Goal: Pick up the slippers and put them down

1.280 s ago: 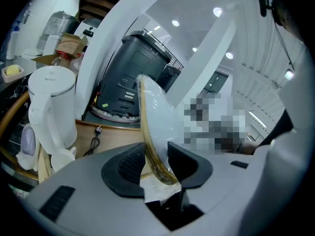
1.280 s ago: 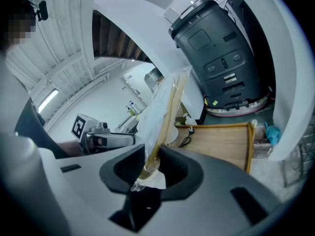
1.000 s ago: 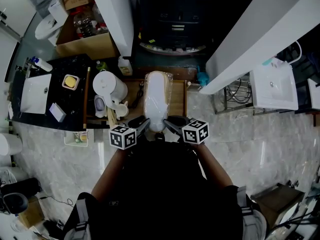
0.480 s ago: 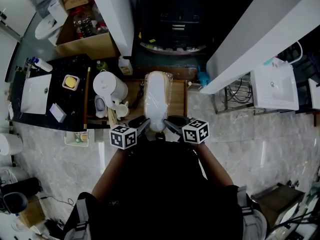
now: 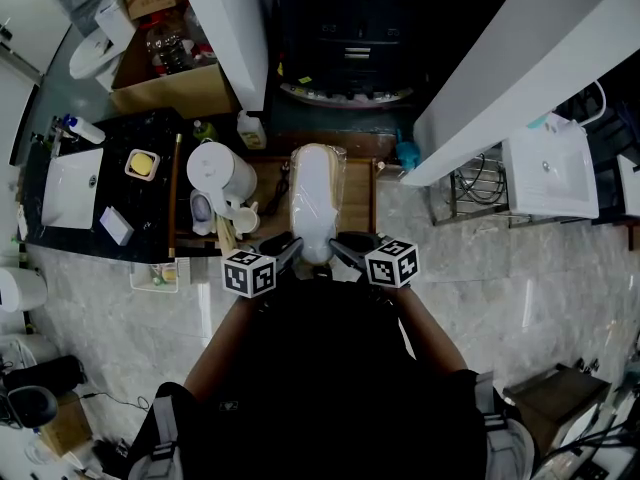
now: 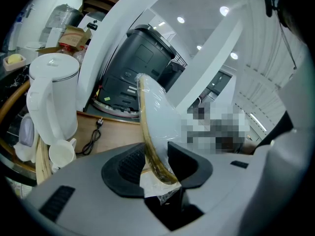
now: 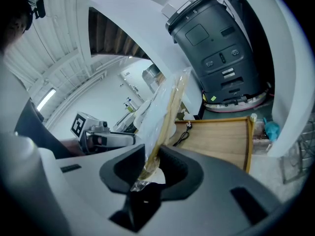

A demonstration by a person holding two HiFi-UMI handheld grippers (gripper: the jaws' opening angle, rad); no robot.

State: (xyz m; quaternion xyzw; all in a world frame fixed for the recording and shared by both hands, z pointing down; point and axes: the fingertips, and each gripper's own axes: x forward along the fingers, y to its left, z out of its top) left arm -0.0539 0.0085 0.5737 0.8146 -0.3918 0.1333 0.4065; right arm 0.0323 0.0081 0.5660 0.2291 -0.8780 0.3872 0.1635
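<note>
Plastic-wrapped white slippers point(image 5: 316, 200) sit clamped in left claw point(image 6: 156, 162) and right claw point(image 7: 150, 168).

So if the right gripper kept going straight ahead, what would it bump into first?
Its jaws already pinch the wrapped slippers. Carried onward, the right gripper would probably meet the wooden tray before the black machine, though depth is unclear.
</note>
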